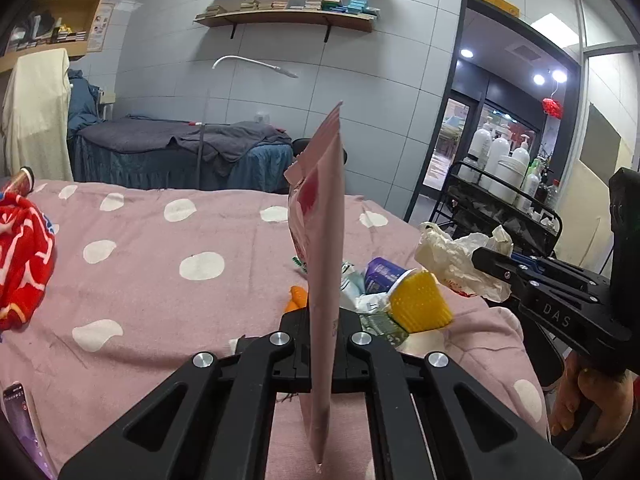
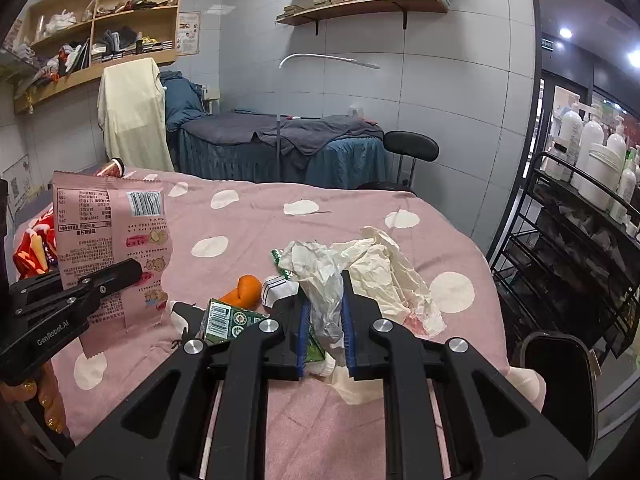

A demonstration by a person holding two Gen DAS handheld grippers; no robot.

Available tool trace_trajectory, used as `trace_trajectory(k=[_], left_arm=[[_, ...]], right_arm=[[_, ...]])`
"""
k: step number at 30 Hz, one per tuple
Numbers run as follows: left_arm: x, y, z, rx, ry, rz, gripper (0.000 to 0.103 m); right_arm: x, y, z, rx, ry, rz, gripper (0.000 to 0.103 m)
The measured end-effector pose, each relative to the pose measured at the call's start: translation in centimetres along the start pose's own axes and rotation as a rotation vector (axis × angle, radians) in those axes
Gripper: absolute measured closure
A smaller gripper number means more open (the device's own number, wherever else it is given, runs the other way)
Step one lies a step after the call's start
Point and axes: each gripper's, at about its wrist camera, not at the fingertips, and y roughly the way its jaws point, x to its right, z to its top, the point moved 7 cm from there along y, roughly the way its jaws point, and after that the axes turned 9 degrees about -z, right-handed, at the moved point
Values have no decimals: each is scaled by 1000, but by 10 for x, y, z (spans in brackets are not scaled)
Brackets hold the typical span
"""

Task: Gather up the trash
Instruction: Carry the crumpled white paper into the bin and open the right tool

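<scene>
A bed (image 2: 360,216) under a pink cover with white dots carries the litter. Near its right side lie an orange piece (image 2: 244,290), a green printed carton (image 2: 228,318), a small white folded box (image 2: 280,290), a yellow ribbed cup (image 1: 420,300) on its side and a purple packet (image 1: 382,274). A red patterned cloth (image 1: 22,256) is bunched at the left edge, and a phone (image 1: 20,420) lies at the near left corner.
</scene>
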Motion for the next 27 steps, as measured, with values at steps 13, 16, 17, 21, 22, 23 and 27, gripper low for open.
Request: trace_trajectory(k=[13,16,17,21,22,23,27], left_arm=[[89,25,1,-21,105,-177,100],[110,32,0,-31,130,-223,100],[117,35,0,-33,136,-240,100],[146,48,-5,-59,168,-309,100],[151,51,-6,-65,174,-322,100],[158,54,-8,-73,183,-339,100],[182,63,-14,-93,227,-393,100]], right_arm=[[81,-55,-11,45,107,-95,90],[110,-68,-14,58,139,-152,90],[120,-71,-16,57,148,-173,90],[162,-74,-27,36,192,-254,90],[173,-74,-30,26,206,-267,90],[181,-73,-34,16,219,-278,90],[220,-59,-55,-44,293,-319,90]])
